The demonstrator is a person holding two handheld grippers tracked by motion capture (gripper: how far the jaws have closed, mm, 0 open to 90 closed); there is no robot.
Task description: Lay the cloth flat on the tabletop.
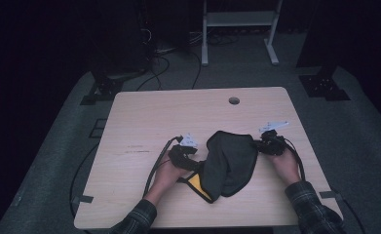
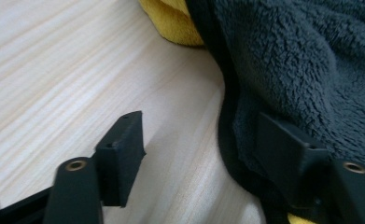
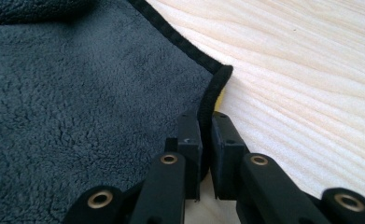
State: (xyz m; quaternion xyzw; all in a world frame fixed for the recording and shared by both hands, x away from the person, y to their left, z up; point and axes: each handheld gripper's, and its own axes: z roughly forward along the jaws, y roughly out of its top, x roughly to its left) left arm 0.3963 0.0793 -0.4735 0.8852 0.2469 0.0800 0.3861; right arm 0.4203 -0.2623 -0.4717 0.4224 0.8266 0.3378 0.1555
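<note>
Person w/ dark plaid sleeves (image 1: 311, 202). Black left gripper (image 1: 190, 155) & right gripper (image 1: 262, 144): brass screws, grey plates, black cables.

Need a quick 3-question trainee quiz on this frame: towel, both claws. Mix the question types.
1. True or false: the right claw is clamped on the hemmed edge of the dark grey fleece towel.
2. Multiple choice: the left claw is A) shut on the towel, B) open with one jaw against the towel and one over bare table, C) lifted clear of the table.
3. Fill in: the towel's other side, peeking out at its lower left in the high view, is coloured ____.

Key: 1 true; 2 B; 3 yellow.
</note>
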